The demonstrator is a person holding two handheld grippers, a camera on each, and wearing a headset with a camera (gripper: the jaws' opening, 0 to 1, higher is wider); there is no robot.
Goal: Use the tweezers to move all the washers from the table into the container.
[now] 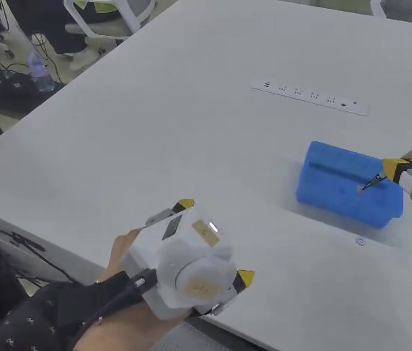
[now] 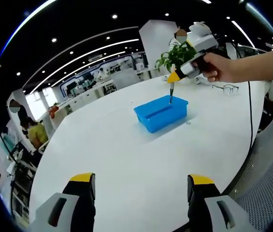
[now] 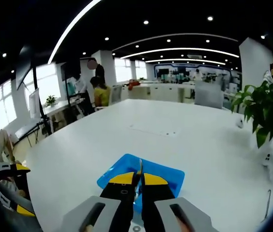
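A blue container (image 1: pixel 337 191) stands on the white table (image 1: pixel 191 124) at the right. My right gripper (image 1: pixel 403 170) is shut on thin tweezers (image 1: pixel 372 183), whose tips point down into the container's hollow. From the right gripper view the jaws (image 3: pixel 139 177) press together on the tweezers (image 3: pixel 139 166) above the container (image 3: pixel 173 177). One small washer (image 1: pixel 360 241) lies on the table just in front of the container. My left gripper (image 1: pixel 215 241) is open and holds nothing, low at the near edge. The left gripper (image 2: pixel 142 181) faces the container (image 2: pixel 160 114) and the right gripper (image 2: pixel 174 77).
A flush power strip (image 1: pixel 310 96) runs across the table behind the container. A pair of glasses (image 2: pixel 226 88) lies at the far end. A potted plant (image 3: pixel 266 108) stands to the right. Chairs and cables sit beyond the table's left edge.
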